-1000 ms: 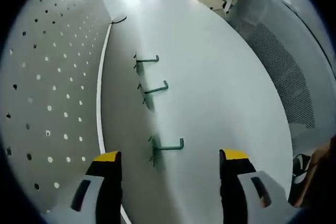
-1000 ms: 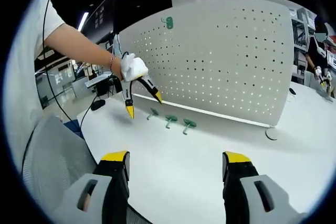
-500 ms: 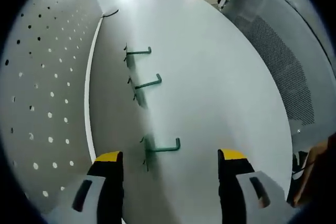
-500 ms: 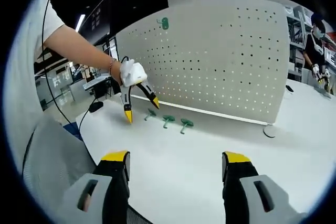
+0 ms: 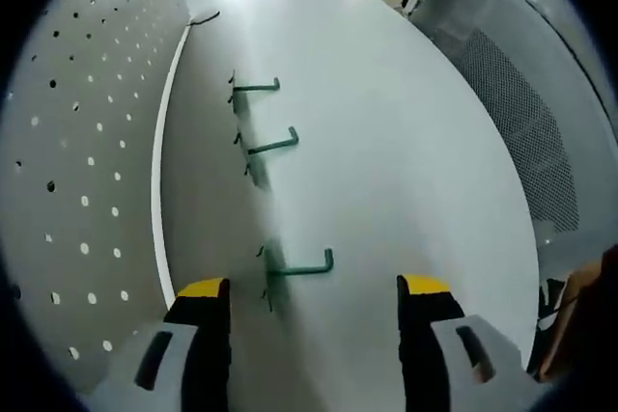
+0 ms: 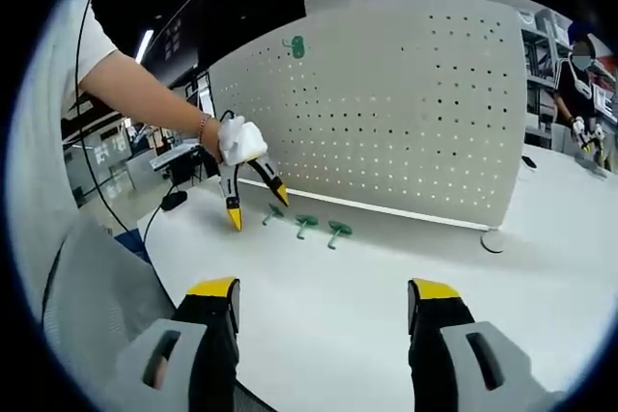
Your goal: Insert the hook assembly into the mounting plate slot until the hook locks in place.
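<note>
- Left gripper (image 5: 314, 301), fingers spread and empty, hovers over the nearest green hook (image 5: 297, 265).
- Three hooks lie in a row on the white desk (image 5: 406, 171), stems pointing away from the pegboard (image 5: 77, 142) along the desk's back edge.
- Right gripper (image 6: 323, 306), fingers apart, empty.

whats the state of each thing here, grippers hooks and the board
left gripper: open, empty, above the table near the end hook
right gripper: open, empty, back from the hooks
near hook: lying loose on the table, not mounted
middle hook: lying loose on the table
far hook: lying loose on the table
mounted hook: up on the pegboard near its top
pegboard: upright on the table
</note>
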`<control>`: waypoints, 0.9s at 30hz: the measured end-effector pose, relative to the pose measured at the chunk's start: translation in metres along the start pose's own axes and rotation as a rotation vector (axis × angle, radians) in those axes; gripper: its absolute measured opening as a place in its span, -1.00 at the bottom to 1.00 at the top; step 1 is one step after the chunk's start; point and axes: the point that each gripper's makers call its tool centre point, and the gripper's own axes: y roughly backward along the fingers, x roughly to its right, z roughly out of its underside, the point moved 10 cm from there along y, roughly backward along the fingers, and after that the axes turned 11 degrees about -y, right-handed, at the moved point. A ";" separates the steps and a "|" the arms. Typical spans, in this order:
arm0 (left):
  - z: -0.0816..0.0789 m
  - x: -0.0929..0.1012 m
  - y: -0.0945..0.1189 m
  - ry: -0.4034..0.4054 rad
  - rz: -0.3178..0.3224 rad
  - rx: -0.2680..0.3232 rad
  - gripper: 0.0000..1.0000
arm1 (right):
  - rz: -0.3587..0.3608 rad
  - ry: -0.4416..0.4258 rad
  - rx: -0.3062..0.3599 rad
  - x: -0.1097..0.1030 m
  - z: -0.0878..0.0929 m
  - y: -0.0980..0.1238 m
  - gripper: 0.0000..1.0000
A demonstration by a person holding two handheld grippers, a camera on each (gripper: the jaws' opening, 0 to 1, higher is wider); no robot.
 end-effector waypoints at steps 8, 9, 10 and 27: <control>0.002 -0.001 0.003 0.015 -0.002 0.013 0.30 | 0.000 -0.002 -0.001 0.000 0.000 0.000 0.36; 0.003 -0.002 0.003 0.016 -0.003 0.017 0.26 | -0.001 -0.001 -0.001 0.000 0.000 0.000 0.36; 0.004 -0.003 0.004 0.019 -0.005 0.019 0.20 | -0.001 -0.001 -0.001 0.000 0.000 0.000 0.36; 0.007 -0.005 0.007 0.095 -0.041 0.016 -0.43 | -0.004 -0.019 0.016 -0.003 -0.002 0.000 0.35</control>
